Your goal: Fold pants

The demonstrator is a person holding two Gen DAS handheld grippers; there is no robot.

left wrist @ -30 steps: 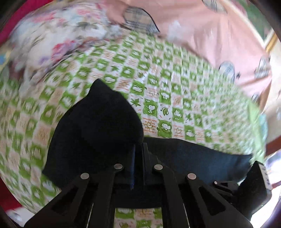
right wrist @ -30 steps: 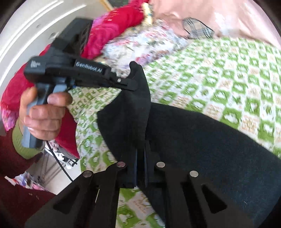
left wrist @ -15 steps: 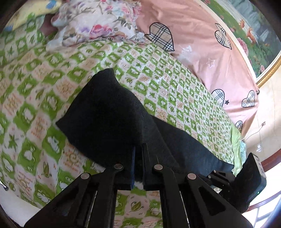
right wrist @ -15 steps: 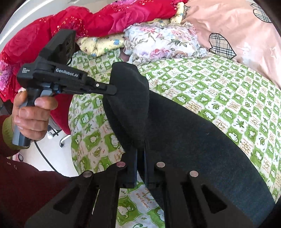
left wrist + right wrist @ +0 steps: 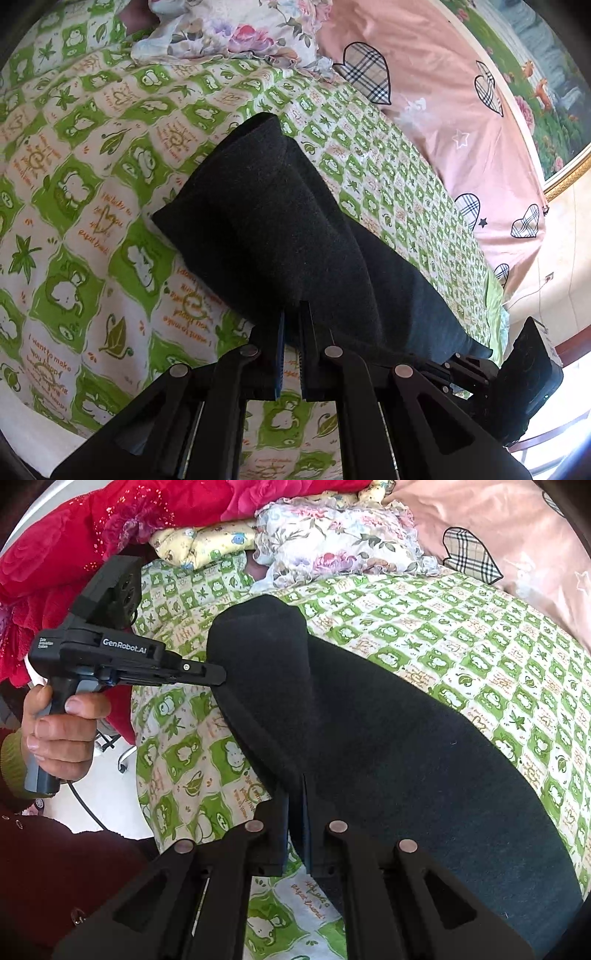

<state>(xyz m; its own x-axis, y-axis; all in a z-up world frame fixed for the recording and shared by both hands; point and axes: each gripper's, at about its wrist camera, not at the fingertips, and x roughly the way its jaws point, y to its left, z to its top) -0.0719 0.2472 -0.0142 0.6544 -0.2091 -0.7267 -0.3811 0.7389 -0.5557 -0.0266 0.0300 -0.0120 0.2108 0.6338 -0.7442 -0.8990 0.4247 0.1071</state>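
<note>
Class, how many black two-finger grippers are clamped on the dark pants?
2. The left gripper pinches the dark fabric pants beside their raised fold; the right gripper pinches the same edge further along.

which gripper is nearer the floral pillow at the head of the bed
Left. The left gripper pinches the pants at the edge towards the floral pillow; the right gripper holds the same edge farther down the bed.

In the left wrist view, open green-checked bed fills the left and lower left. The black pants run from centre to lower right. A floral pillow crowds the top, and a pink quilt closes the upper right.
</note>
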